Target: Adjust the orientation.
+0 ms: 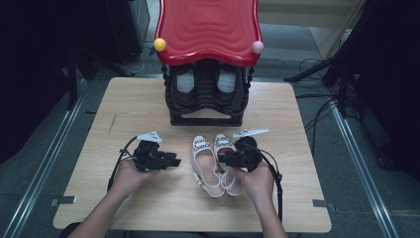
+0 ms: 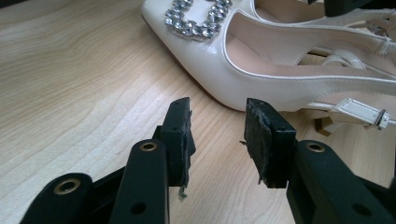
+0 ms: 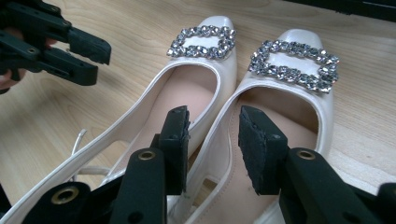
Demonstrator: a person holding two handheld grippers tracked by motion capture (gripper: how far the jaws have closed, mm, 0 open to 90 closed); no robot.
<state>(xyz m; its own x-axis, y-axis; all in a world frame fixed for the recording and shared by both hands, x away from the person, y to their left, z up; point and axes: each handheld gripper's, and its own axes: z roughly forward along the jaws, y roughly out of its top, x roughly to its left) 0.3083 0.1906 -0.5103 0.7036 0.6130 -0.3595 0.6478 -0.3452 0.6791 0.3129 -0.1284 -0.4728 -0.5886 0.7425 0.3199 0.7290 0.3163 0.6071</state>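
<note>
1. The left claw (image 1: 174,161) is built of black plastic, and a pale grey three-cornered plate (image 1: 149,136) is carried on top of it.
2. The right claw (image 1: 221,158) is made the same way, with its own grey plate (image 1: 250,132).
3. A black cable (image 1: 118,166) is looped from the left claw, and another cable (image 1: 277,181) from the right.
4. In the left gripper view, brass-ringed holes (image 2: 148,146) are set into the black arms, and worn, frayed pads (image 2: 254,133) are fitted to the tips.
5. Both forearms are bare; no sleeves are seen.
</note>
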